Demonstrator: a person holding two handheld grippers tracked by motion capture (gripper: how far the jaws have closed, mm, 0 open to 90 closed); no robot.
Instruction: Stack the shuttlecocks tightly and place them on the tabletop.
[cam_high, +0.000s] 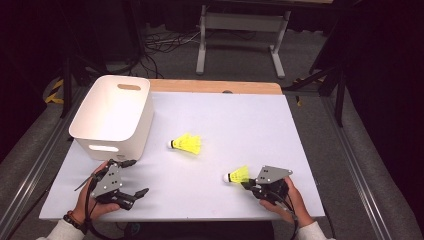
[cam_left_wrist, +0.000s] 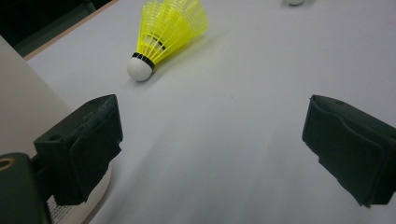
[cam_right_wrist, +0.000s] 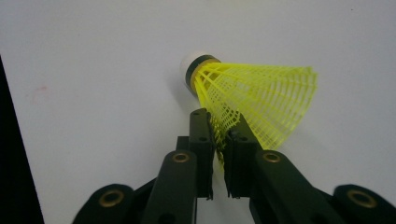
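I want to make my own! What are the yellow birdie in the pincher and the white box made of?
The shuttlecock pinched in the right gripper looks like plastic: its bright yellow skirt is a see-through moulded mesh, with a white, matte rounded tip, maybe cork or foam. The white bin seems to be smooth, matte plastic, with rounded corners and cut-out handles.

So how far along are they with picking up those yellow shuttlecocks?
Barely started, it seems. Nothing looks done yet: no shuttlecock can be seen inside the white bin. In hand: the right tongs are pinched on the skirt of the near shuttlecock, which looks to be on the table. Left: likely carrying it to the bin, then the other shuttlecock. The left tongs are open.
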